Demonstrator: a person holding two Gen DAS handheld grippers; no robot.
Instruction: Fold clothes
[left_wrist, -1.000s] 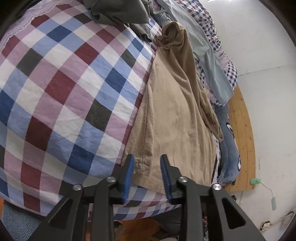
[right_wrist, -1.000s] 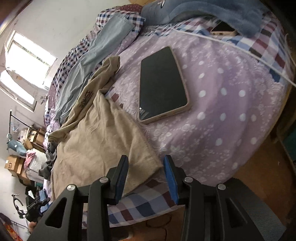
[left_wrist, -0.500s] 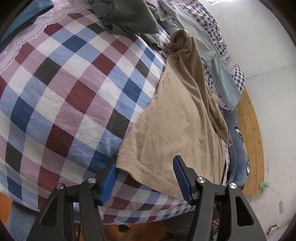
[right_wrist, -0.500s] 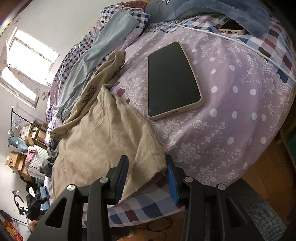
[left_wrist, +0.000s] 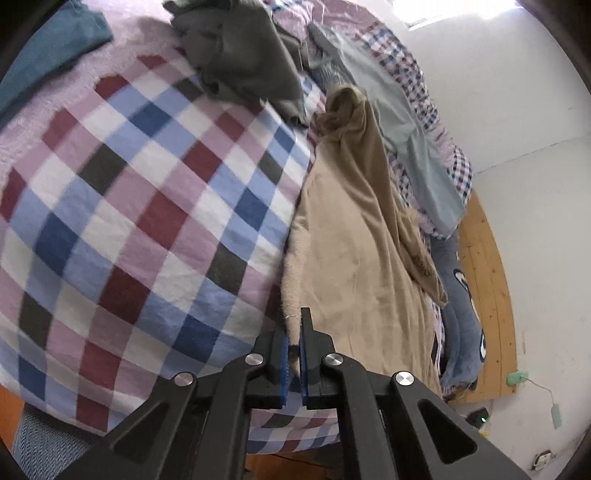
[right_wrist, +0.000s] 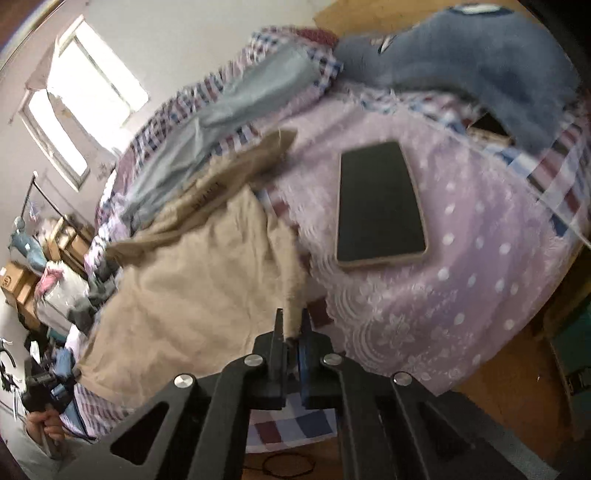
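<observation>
A tan garment (left_wrist: 354, 243) lies lengthwise on the bed, its far end bunched near the pile of clothes. My left gripper (left_wrist: 293, 332) is shut on the near left corner of its hem, at the bed's front edge. In the right wrist view the same tan garment (right_wrist: 192, 280) spreads to the left, and my right gripper (right_wrist: 291, 325) is shut on its near right corner, which stands pinched up between the fingers. A folded strip with lettering (right_wrist: 210, 188) runs along its far side.
A checked blanket (left_wrist: 140, 221) covers the bed. A dark grey garment (left_wrist: 243, 62) and a pale blue one (left_wrist: 406, 147) lie at the far end. A tablet (right_wrist: 380, 203) rests on the lilac dotted cover (right_wrist: 461, 280). A blue plush (right_wrist: 480, 62) lies behind, and a hand (right_wrist: 44, 424) shows at lower left.
Both grippers were open around the hem corners. They have now shut on the tan garment, and its right corner is lifted up off the bed.
</observation>
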